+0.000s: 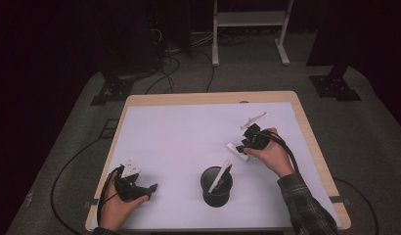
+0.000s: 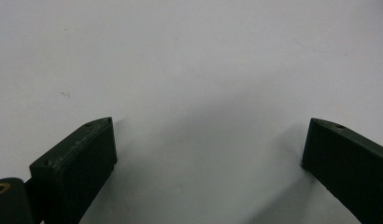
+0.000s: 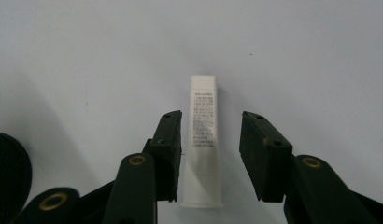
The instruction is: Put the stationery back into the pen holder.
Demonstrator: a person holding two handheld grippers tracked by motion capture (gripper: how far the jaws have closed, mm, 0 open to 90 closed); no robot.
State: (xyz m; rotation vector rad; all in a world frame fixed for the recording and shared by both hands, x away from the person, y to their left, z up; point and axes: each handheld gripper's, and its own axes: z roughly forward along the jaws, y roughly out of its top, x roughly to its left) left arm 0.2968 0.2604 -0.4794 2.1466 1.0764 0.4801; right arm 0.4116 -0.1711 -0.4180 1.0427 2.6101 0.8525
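Right gripper view | we are seeing the white tube (image 3: 202, 140) lying lengthwise between the right gripper (image 3: 210, 135) jaws, narrowed, left pad touching, right apart | left gripper (image 2: 208, 144) gaping wide over the table (image 2: 189, 56).

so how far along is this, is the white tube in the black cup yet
Partly. One white stick-like item already stands in the black mesh cup. In hand: the right gripper straddles the white printed tube lying flat on the white table surface, its jaws close beside the tube with a gap visible on one side. Left: grip, lift and carry it to the cup. The left gripper rests open on the table, holding nothing.
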